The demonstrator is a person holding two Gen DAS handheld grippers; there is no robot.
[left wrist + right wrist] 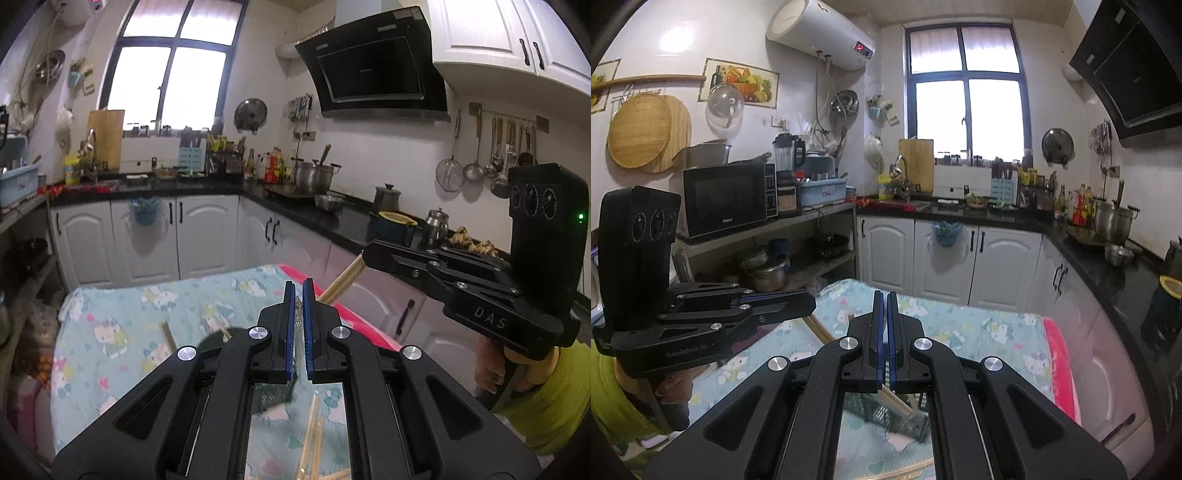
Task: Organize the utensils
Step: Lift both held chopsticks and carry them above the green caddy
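Note:
My left gripper (299,295) is shut on the rim of a dark green mesh utensil holder (275,400), which hangs below the blue pads. My right gripper (884,306) is shut on wooden chopsticks (892,398) that run down through its frame; in the left wrist view they stick out below its fingertips (341,282). The holder also shows under the right gripper (886,415). Loose chopsticks (312,435) lie on the table, and another chopstick (168,334) lies further left. Both grippers are held above the table.
The table carries a light blue cartoon-print cloth (122,332) with a pink edge (1058,365). White cabinets and a black counter (306,210) with pots run behind and to the right. A shelf with a microwave (726,197) stands on the left.

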